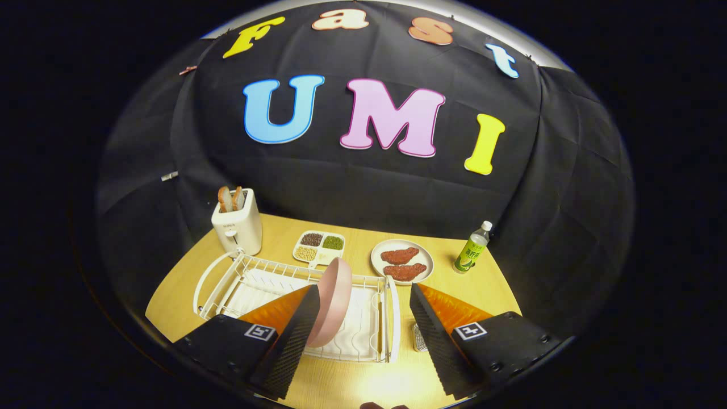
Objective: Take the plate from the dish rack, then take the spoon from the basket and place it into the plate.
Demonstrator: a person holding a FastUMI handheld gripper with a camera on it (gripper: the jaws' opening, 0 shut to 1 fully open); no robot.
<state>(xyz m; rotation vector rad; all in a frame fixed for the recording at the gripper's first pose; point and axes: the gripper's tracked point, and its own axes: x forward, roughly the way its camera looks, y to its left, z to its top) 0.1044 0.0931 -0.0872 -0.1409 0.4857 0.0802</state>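
The tool (pixel 360 318) hangs over the near side of a wooden worktop (pixel 488 284), its two fingers spread wide apart and gripping nothing. A pink plate (pixel 332 304) stands on edge in the white wire dish rack (pixel 250 278), tilted slightly, and sits right against the inner face of the left finger; from this angle it is not possible to tell whether that finger actually touches it. The right finger stands well clear of the plate, with the right end of the rack showing in the gap between them. Just inside the right finger, beside the rack's end, a small piece of metal mesh (pixel 419 338) shows, too hidden to identify with certainty. Beyond the rack, a white toaster (pixel 235 227) with two slices of bread stands at the left. A divided dish of beans and grains (pixel 319 247) lies behind the plate, a round white plate with two reddish pieces of food (pixel 402 262) to its right, and a green-labelled bottle (pixel 471 250) farther right.
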